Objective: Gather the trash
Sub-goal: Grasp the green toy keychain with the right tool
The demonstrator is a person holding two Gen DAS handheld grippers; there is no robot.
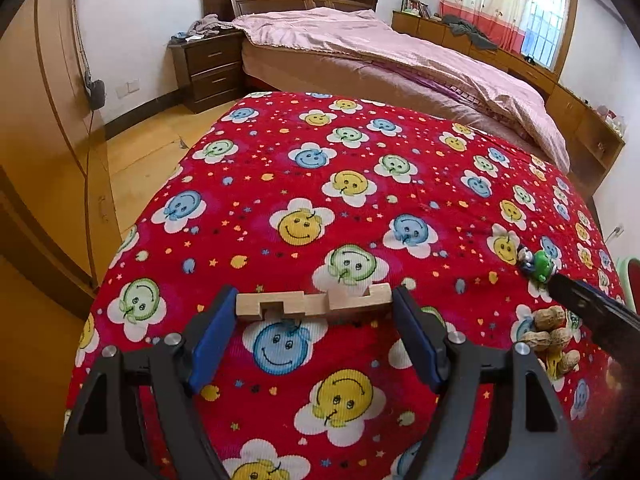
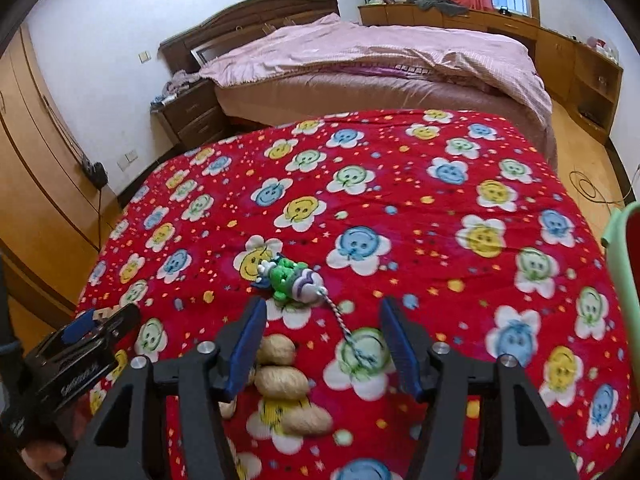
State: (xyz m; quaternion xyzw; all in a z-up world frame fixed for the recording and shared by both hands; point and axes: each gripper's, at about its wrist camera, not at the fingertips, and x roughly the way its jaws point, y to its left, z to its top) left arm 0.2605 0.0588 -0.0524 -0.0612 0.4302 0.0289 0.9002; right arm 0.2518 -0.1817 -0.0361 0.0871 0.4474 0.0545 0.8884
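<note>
**Peanut pickup on the smiley blanket – stuff I'm worried about**

So the left gripper (image 1: pixel 314 312) is pinching a notched wooden block (image 1: pixel 314 302) end to end between its blue pads, holding it just above the red smiley-face cloth (image 1: pixel 280 168). That one's looking solid, pads are pressing on both ends.

The right gripper (image 2: pixel 324 344) is hanging over the cloth with its jaws spread and nothing between them. The actual trash, going by the task, is probably the pile of peanuts (image 2: pixel 284 384), and it's lying mostly under and just beside the left-hand finger, not in the gap. A green toy figure (image 2: pixel 290 278) on a braided cord (image 2: pixel 340 316) is lying just ahead of the fingertips, with the cord trailing right into the gap.

What I think could go wrong:
- Closing from here is probably catching the cord instead of a peanut, dragging the toy along.
- The left-hand finger is likely coming down on top of the shells and scattering or cracking them, since they're loose and stacked.
- The cloth is soft, so pads pressing in are maybe pinching fabric too.
- A pale green bin (image 2: pixel 624 280) is peeking in at the right edge; can't tell how open it is.
</note>
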